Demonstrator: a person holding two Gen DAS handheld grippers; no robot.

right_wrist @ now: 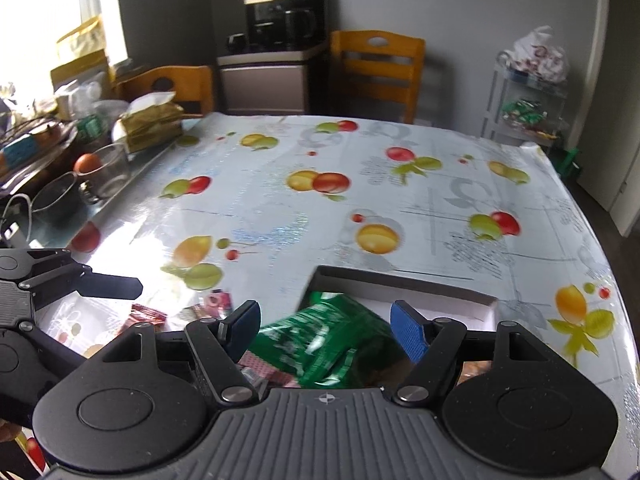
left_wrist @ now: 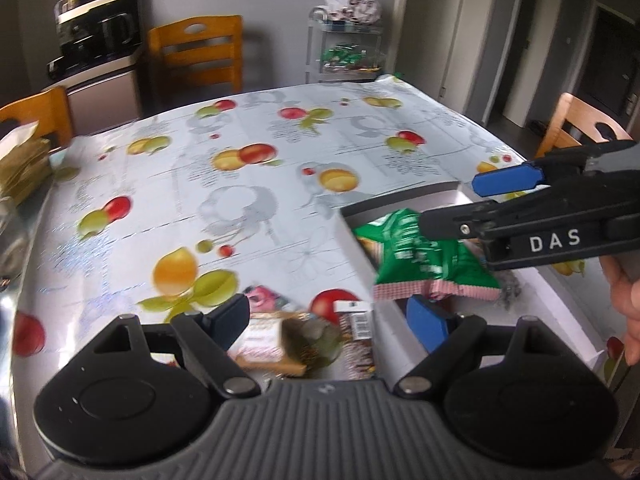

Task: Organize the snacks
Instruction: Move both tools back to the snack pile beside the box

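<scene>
Now, from the left wrist camera: the left gripper (left_wrist: 332,322) hangs over the fruit-print table (left_wrist: 248,184) with its jaws spread wide and nothing between the pads. Just beneath it lies a small heap of loose snack packets (left_wrist: 304,340), blurred, so the labels can't be read. To the right sits the shallow white box (left_wrist: 360,224), and the green snack bag (left_wrist: 420,260) lies partly in it, its red-checked crimped end hanging over the near wall. The right gripper (left_wrist: 452,208) reaches in over that bag, with the bag's upper edge lying against the lower finger.

Over to the right wrist camera: the same green bag sits right between the blue pads (right_wrist: 408,332), jaws parted, and the pads do not appear to press it — released, by the look of it. The loose packets lie left of the box.

Handling call: that bag reads as light, crinkly foil, slick on its faces and puffed with air, contents likely brittle. Best purchase is probably the flat crimped seam, pinched gently. The small packets look thin and flat, so an edge grip should suit them.
</scene>
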